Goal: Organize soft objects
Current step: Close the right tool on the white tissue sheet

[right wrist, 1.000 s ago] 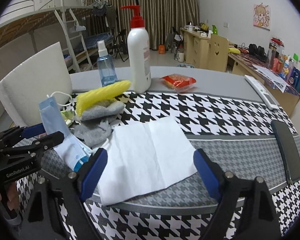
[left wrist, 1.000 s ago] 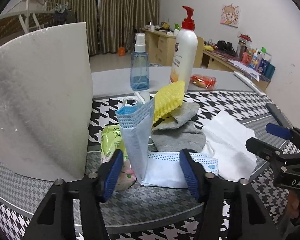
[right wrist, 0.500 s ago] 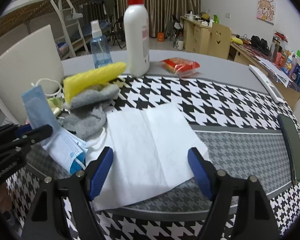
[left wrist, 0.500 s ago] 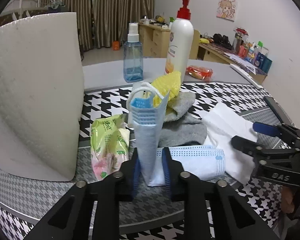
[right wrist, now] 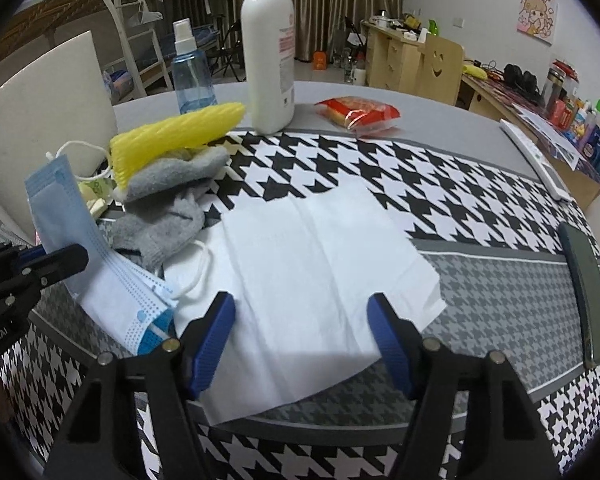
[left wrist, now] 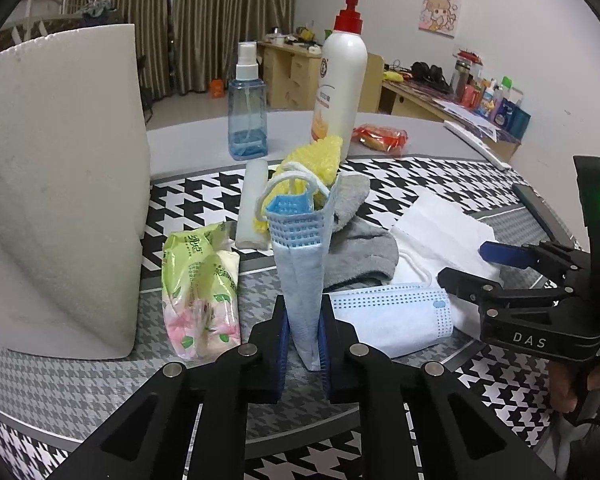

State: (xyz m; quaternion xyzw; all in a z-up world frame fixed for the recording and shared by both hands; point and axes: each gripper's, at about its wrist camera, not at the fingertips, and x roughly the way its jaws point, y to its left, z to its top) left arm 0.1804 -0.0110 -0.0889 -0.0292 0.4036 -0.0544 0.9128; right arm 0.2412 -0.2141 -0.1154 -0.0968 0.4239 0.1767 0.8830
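Jaws first, left wrist view: we see the left gripper [left wrist: 303, 344] has just closed down on the folded end of a blue face mask [left wrist: 302, 280], both blue pads pressing its sides, and the mask stands upright out of the grip with its white ear loop at the top. A second blue mask [left wrist: 388, 318] lies flat just right of it on the houndstooth cloth [left wrist: 204, 200]. Behind them we have a grey sock [left wrist: 360, 256] with a yellow foam net [left wrist: 316, 164] on top, a white roll [left wrist: 252, 204] lying beside that, and a green tissue pack [left wrist: 198, 292] to the left, next to a white foam board [left wrist: 60, 184]. Blue spray bottle [left wrist: 247, 114] and white pump bottle [left wrist: 342, 80] stand further back on the table. The right gripper [left wrist: 488, 260] shows at the right edge over the white tissue sheet [left wrist: 440, 232]. Right wrist view: right gripper [right wrist: 304, 340] has jaws wide apart, just been narrowing, straddling the near edge of the white tissue sheet [right wrist: 312, 264]; we can't see the pads pressing it. The held mask [right wrist: 66, 216] rises at left from the left gripper [right wrist: 56, 260], with the sock [right wrist: 164, 204] and the foam net [right wrist: 172, 136] behind. A red snack packet [right wrist: 358, 114] and a dark phone [right wrist: 588, 292] lie well apart to the right.
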